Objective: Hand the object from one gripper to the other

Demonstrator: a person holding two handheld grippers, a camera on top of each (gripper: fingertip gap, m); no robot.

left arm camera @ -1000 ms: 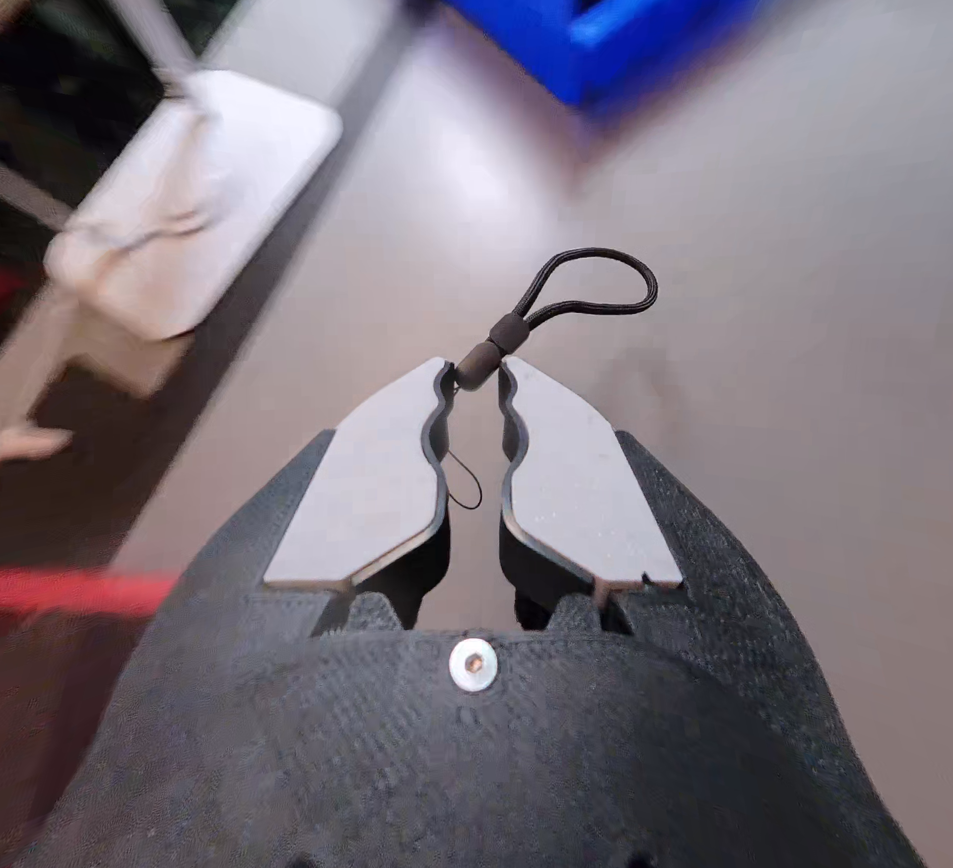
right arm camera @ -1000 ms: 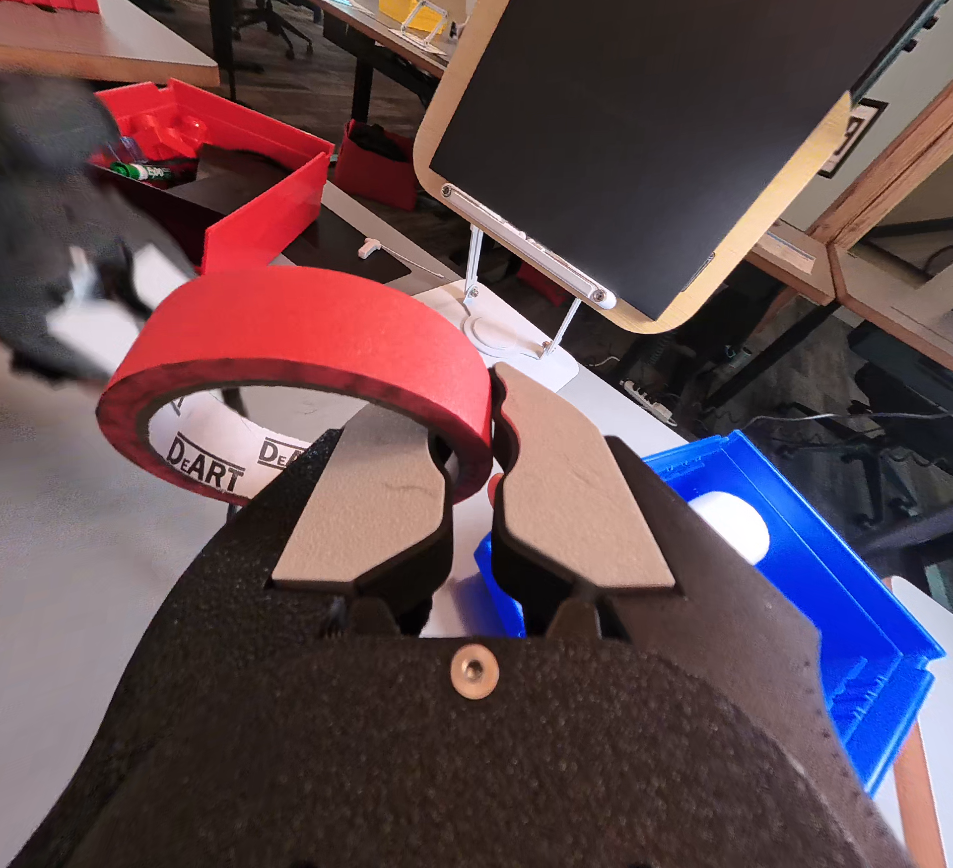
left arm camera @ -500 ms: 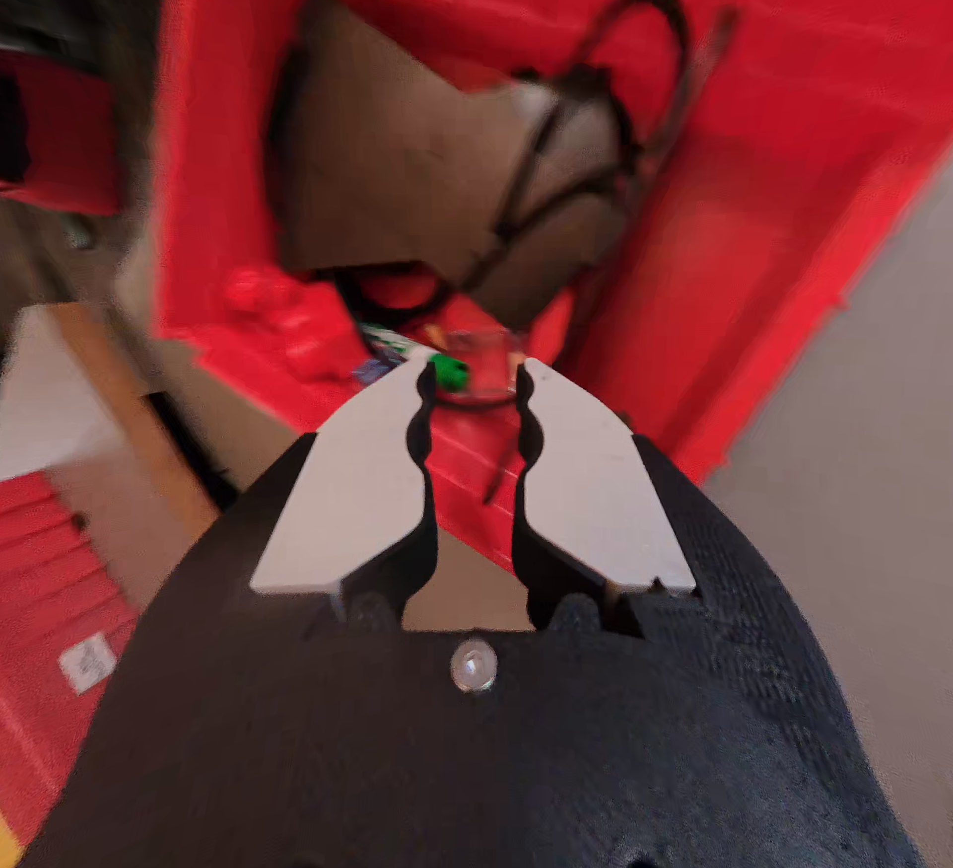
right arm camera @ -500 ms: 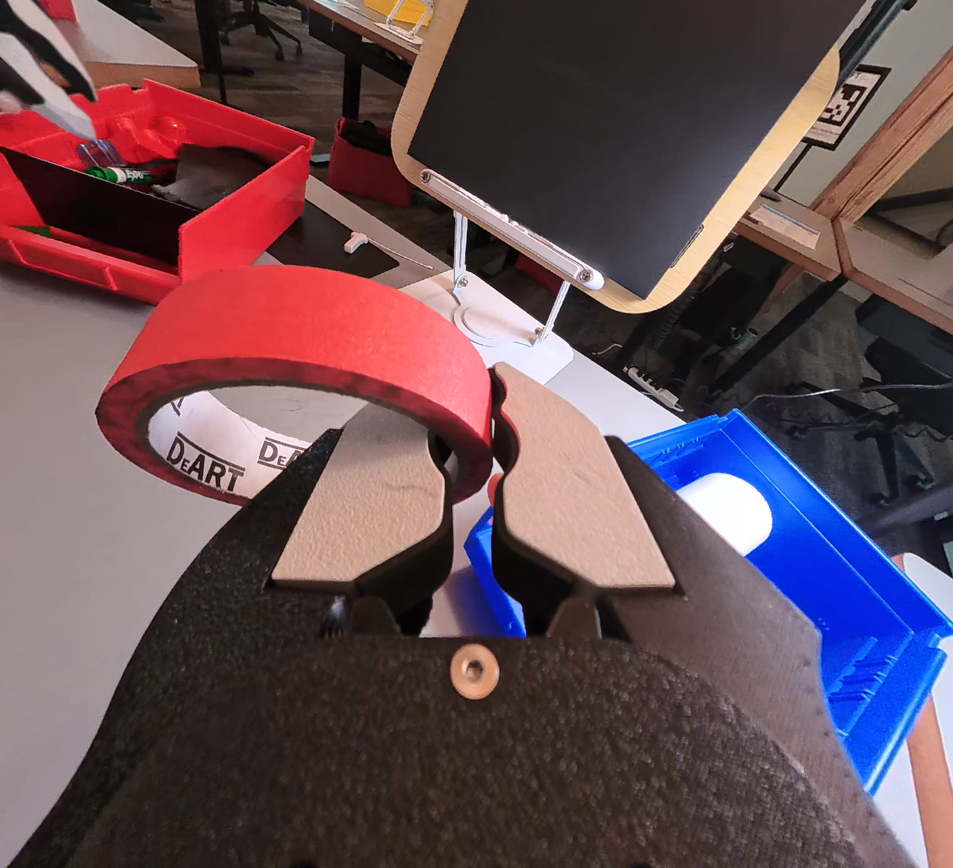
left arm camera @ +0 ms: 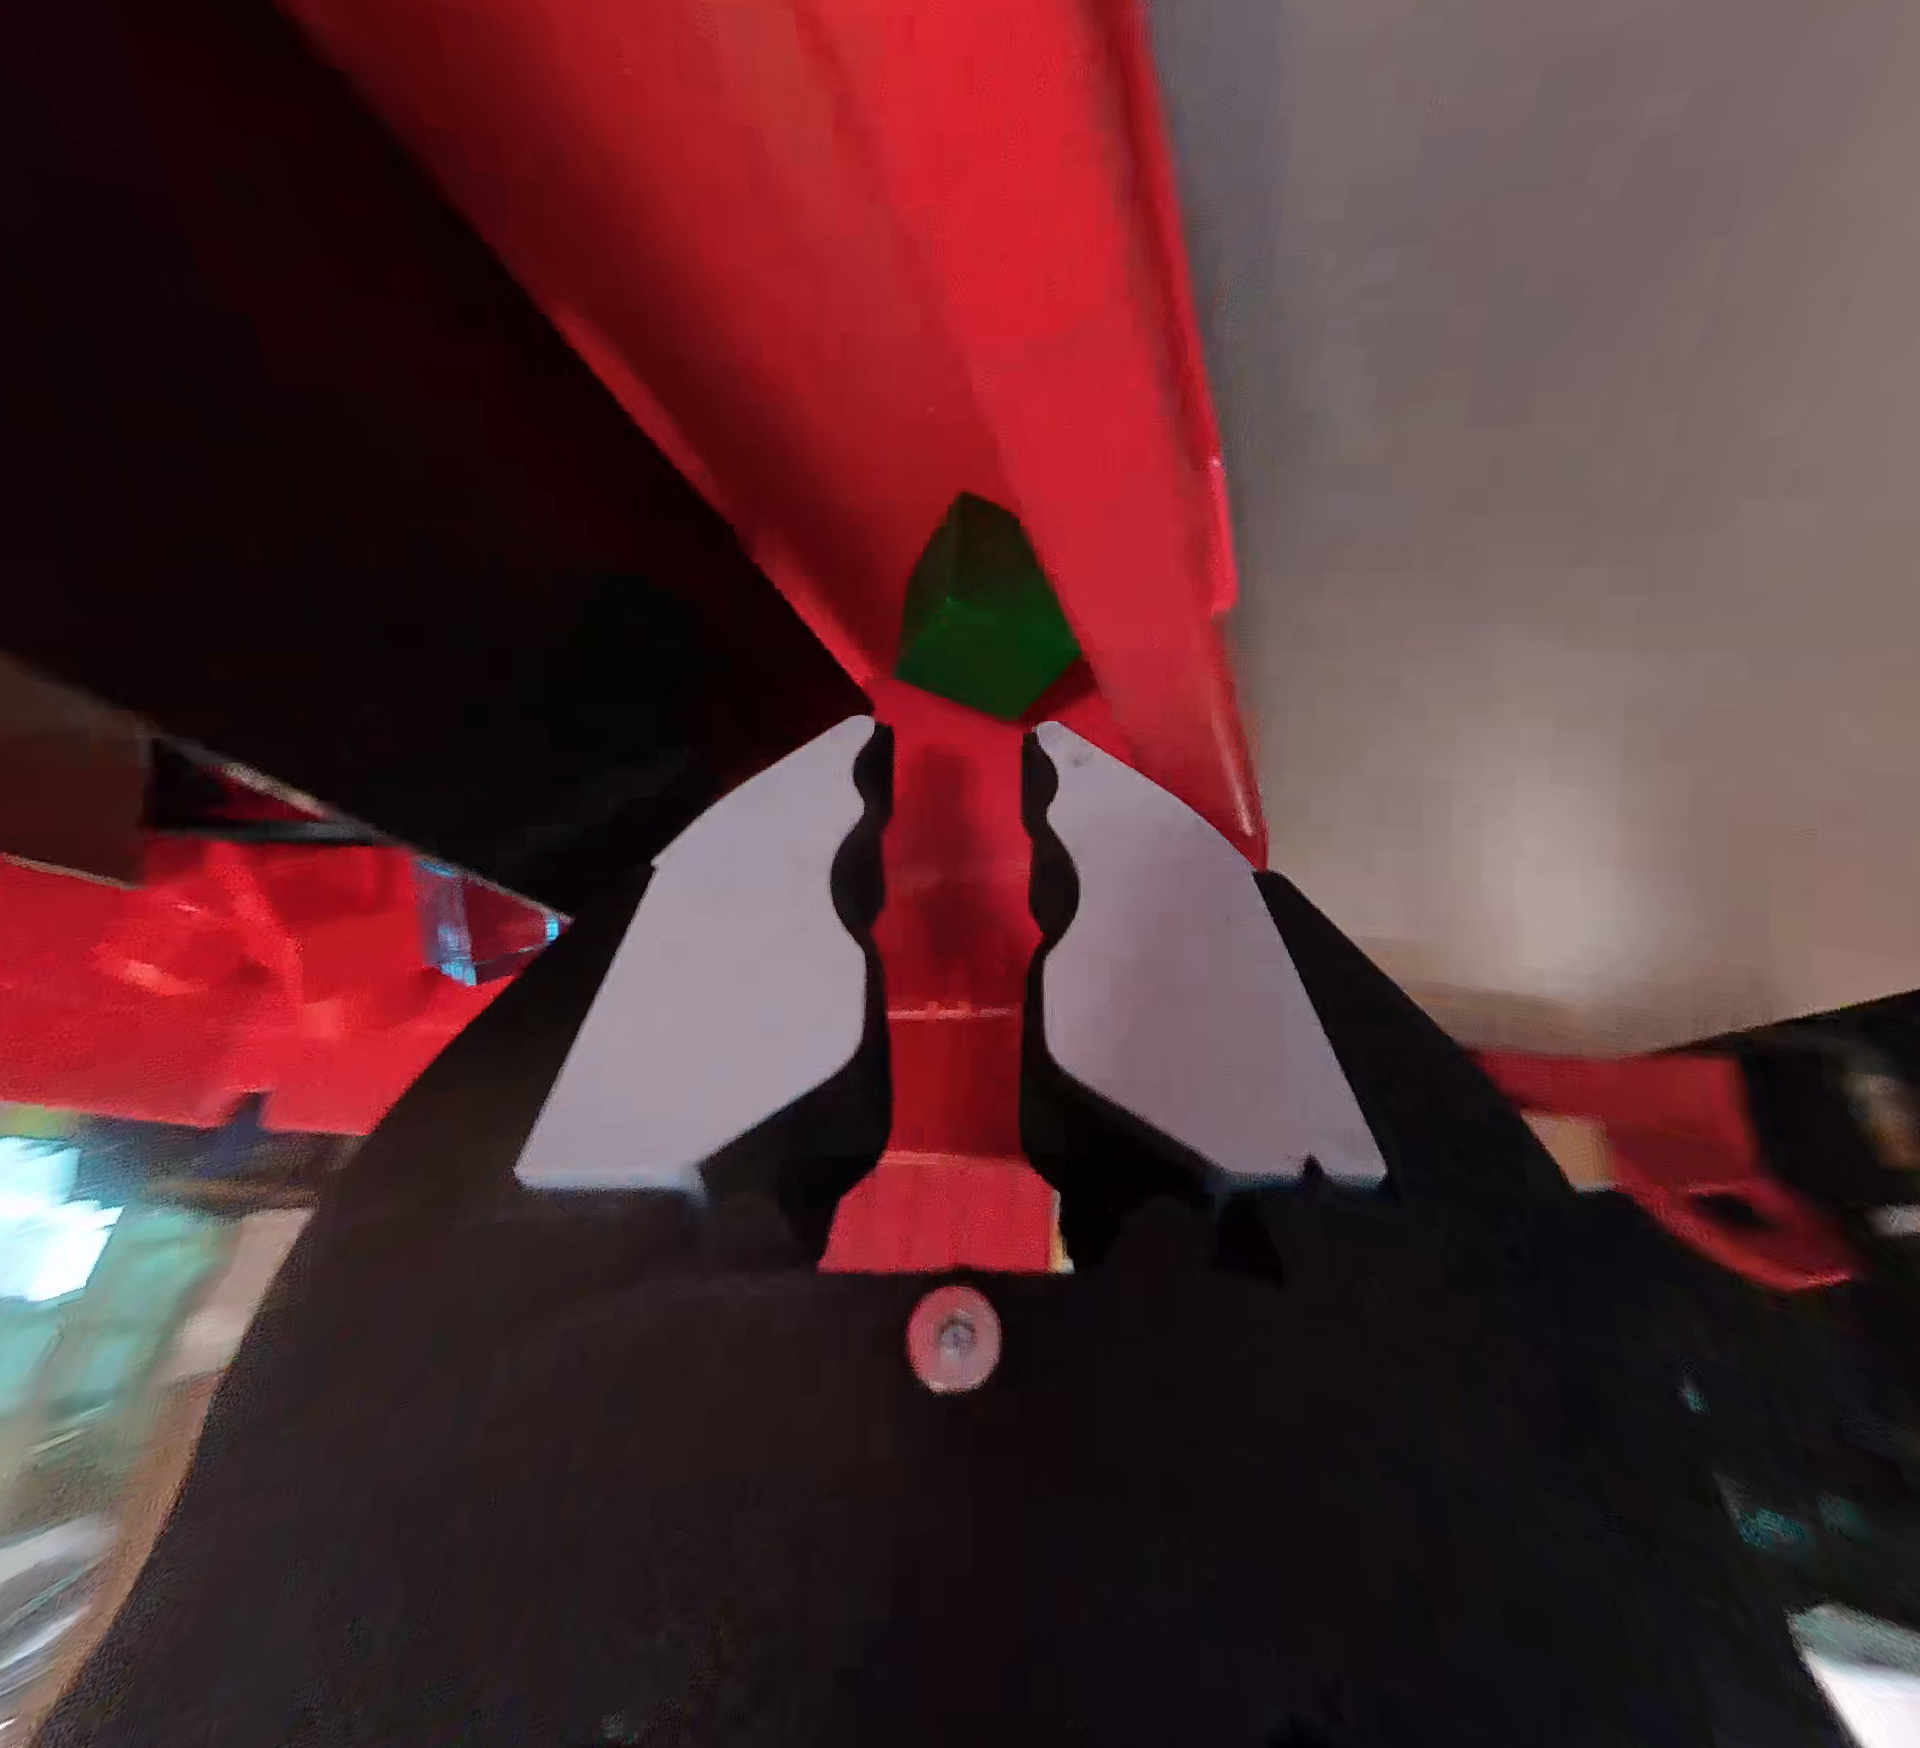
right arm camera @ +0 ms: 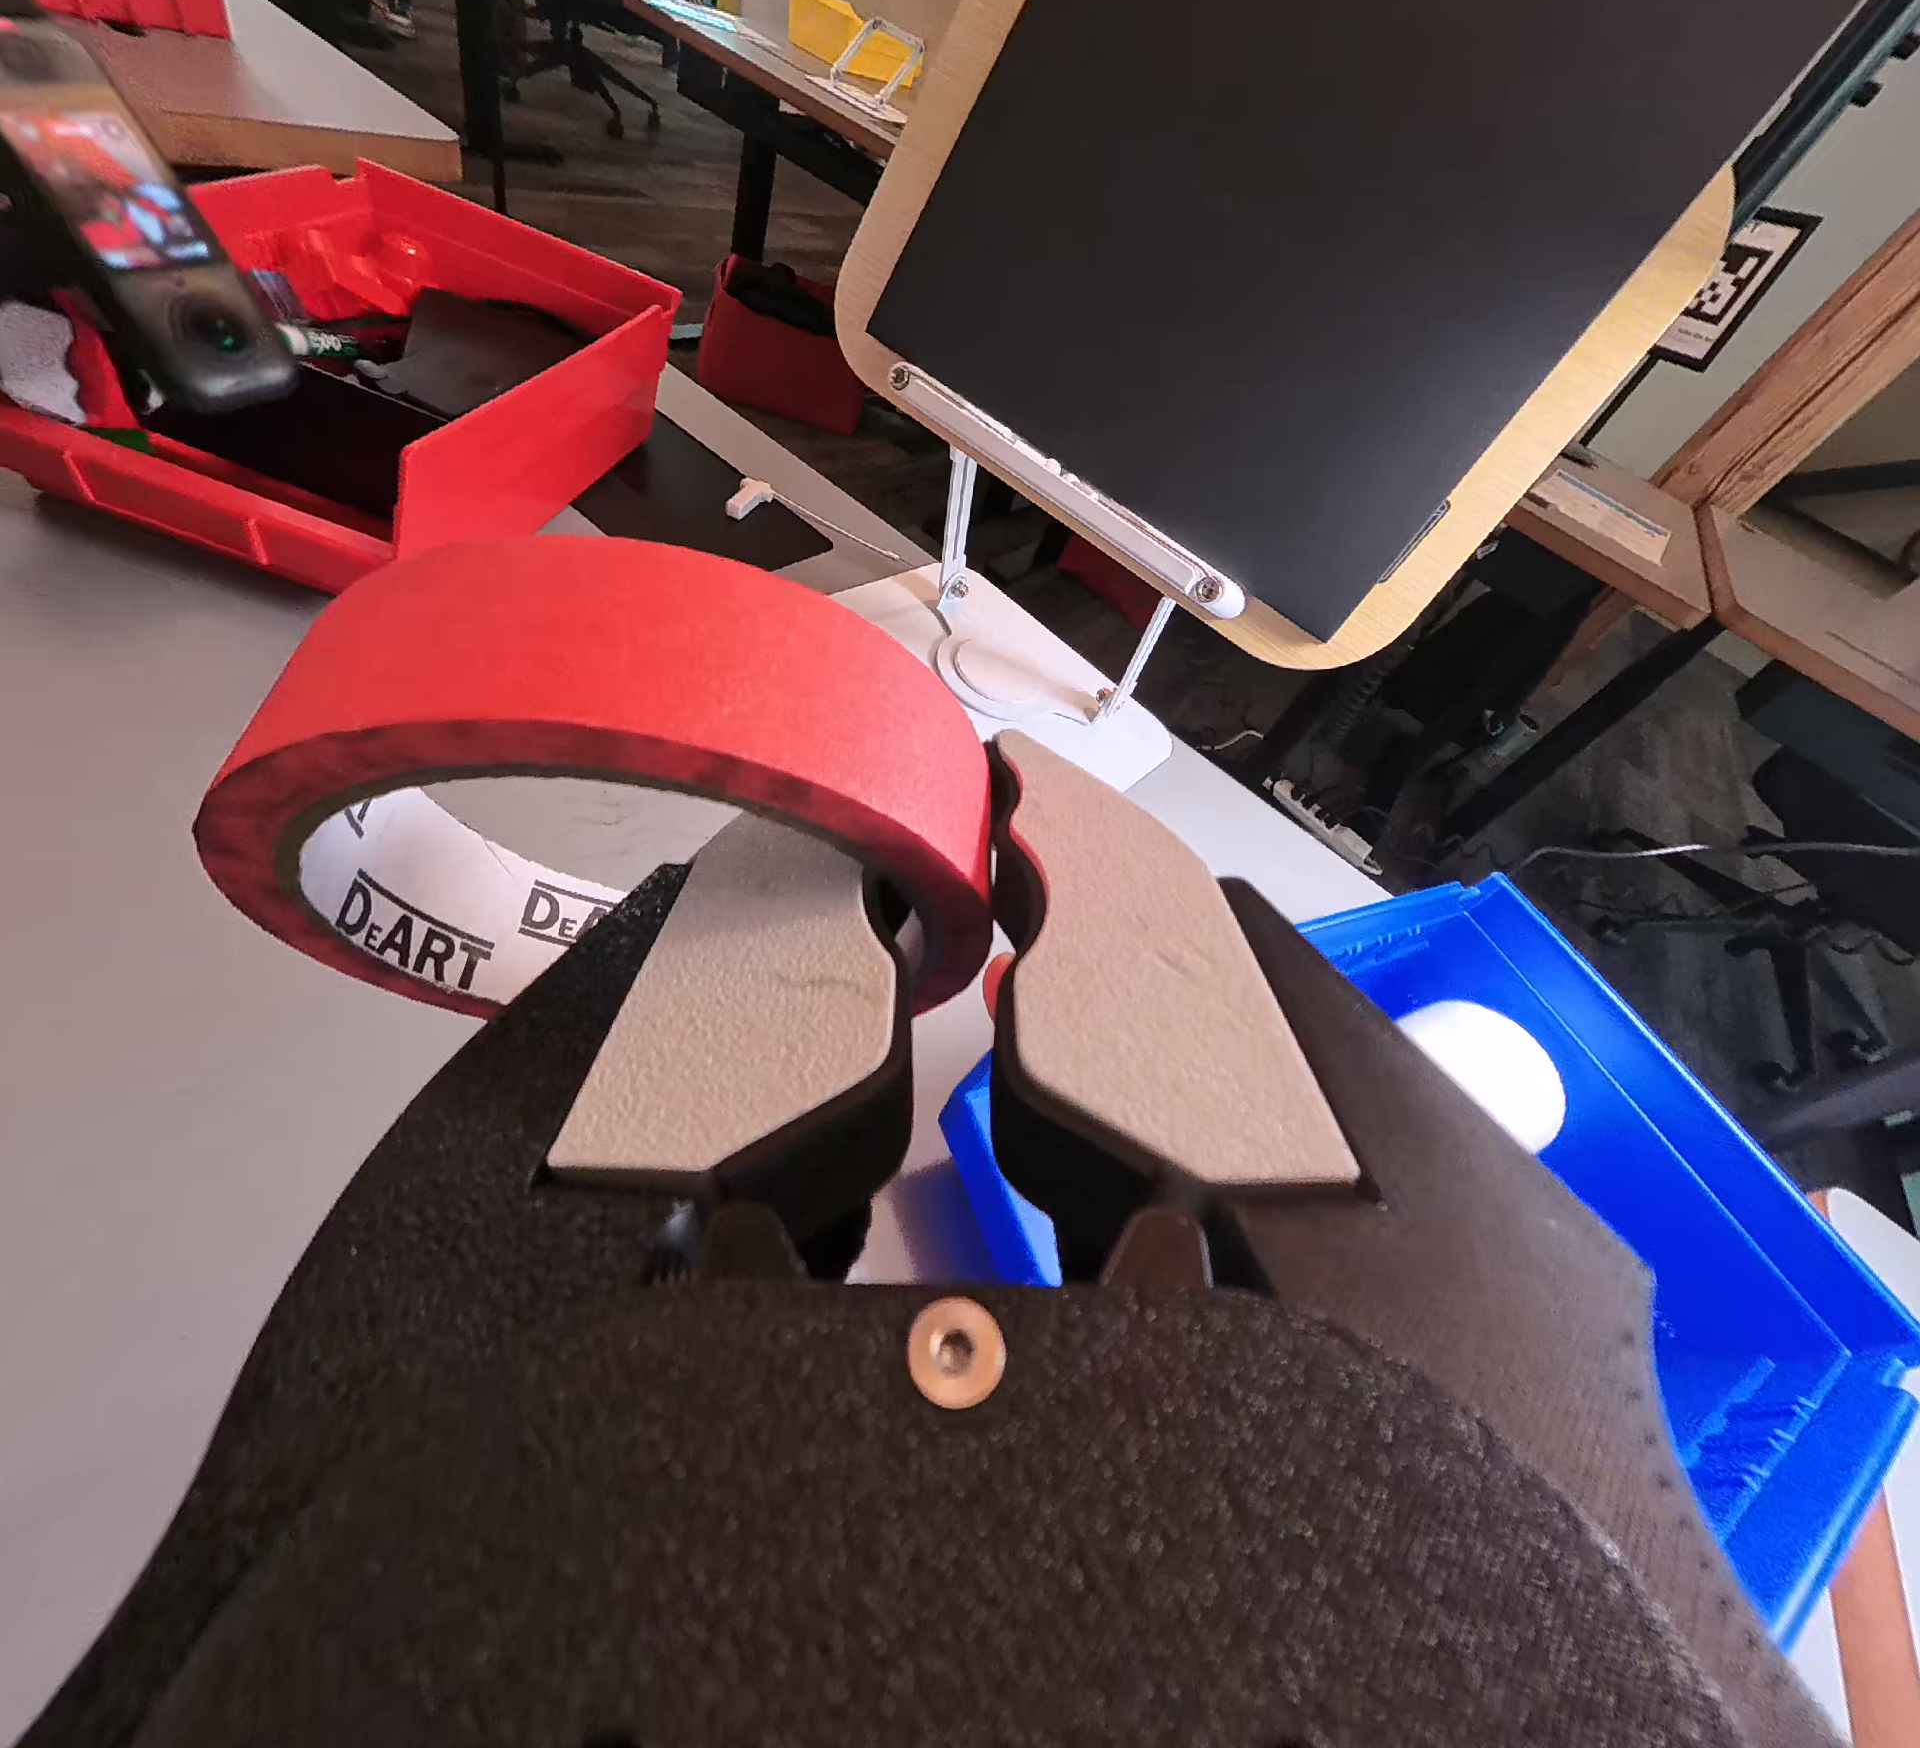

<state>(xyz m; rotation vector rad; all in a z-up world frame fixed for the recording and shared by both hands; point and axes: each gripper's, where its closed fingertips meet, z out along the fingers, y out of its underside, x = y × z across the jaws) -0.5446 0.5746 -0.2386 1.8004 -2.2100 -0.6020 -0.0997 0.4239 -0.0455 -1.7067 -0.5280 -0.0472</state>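
While one tape roll (right arm camera: 623, 690) is clamped, one green block (left arm camera: 982, 623) lies loose.

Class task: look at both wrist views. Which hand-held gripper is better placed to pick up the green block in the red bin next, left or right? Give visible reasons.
Left. The left hand-held gripper is open and empty, down inside the red bin with the green block just ahead of its fingertips. The right hand-held gripper is shut on the red tape roll.
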